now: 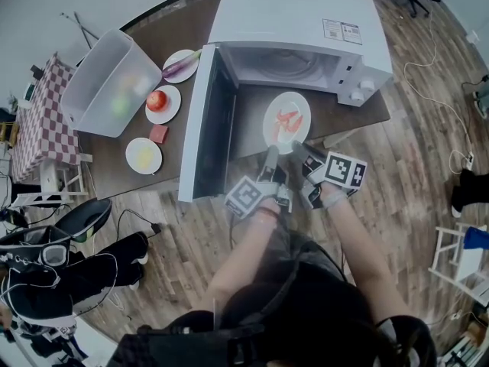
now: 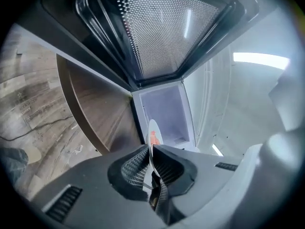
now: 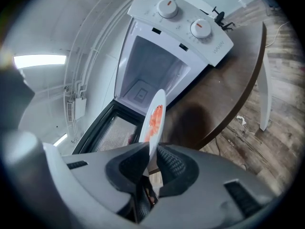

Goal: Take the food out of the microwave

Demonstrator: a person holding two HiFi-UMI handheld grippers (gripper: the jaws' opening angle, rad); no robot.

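Two claws, the left claw (image 1: 269,159) and the right claw (image 1: 302,150), each pinch the near rim of a white plate (image 1: 300,104) carrying orange-red food (image 1: 288,118), at frame centre before the open microwave (image 1: 306,29), over the brown table (image 1: 359,113).

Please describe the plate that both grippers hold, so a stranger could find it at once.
Find the white microwave with its door open on the dark table. Before its opening is a white plate with orange-red food. Unlike the three plates left of the door, it is clamped at its near rim by the left gripper and right gripper.
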